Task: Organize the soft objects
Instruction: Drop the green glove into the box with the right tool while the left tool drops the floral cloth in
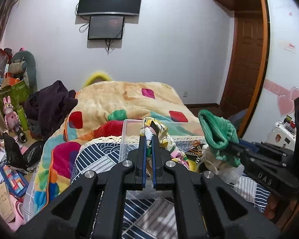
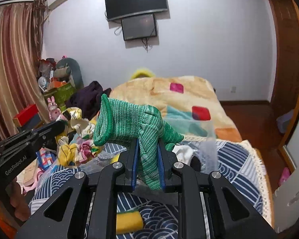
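My left gripper [image 1: 148,137] is shut on a floral yellow-and-white cloth [image 1: 159,133] and holds it above a clear plastic box [image 1: 123,139]. In the right wrist view the same cloth [image 2: 77,131] hangs from the left gripper [image 2: 61,126] at the left. My right gripper [image 2: 148,143] is shut on a green knit glove [image 2: 127,125], held in the air with its cuff pointing left. The glove [image 1: 217,133] and the right gripper [image 1: 232,145] also show at the right of the left wrist view.
A table with a blue-and-white patterned cloth [image 2: 235,165] lies below, with a yellow sponge [image 2: 129,220] and white and dark soft items [image 2: 187,155]. A bed with a colourful blanket [image 1: 117,101] stands behind. Floor clutter [image 1: 8,159] is at the left.
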`<state>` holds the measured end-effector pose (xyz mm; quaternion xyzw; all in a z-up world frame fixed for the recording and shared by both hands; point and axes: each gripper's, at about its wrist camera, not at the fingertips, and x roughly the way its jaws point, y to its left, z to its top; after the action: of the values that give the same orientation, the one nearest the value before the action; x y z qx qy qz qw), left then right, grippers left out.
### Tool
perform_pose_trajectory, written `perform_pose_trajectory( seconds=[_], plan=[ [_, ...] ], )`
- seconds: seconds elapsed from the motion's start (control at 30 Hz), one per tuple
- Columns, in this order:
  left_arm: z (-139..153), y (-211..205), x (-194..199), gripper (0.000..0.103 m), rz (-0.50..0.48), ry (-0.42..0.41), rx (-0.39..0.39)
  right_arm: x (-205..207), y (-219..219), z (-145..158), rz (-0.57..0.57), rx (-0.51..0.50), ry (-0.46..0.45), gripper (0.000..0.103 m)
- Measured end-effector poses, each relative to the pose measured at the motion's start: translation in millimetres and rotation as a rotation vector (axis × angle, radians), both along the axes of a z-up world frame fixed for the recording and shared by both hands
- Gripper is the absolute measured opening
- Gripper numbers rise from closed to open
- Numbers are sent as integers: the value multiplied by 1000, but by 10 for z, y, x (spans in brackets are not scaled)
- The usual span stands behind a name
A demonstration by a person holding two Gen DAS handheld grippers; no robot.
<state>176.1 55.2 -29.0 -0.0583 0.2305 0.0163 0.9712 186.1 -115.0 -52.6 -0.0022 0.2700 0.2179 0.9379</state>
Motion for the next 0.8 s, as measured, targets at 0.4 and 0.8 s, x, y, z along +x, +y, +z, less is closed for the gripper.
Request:
perform_pose_trajectory(
  seconds=[0.4,0.8],
  plan=[
    [-263,-47,360,3,19,82,54,-3,-39,-115,-1,-11,69,22],
    [-409,-107,455,4,-3,162,87,-442,-183,-27,31,0,-2,64]
  ],
)
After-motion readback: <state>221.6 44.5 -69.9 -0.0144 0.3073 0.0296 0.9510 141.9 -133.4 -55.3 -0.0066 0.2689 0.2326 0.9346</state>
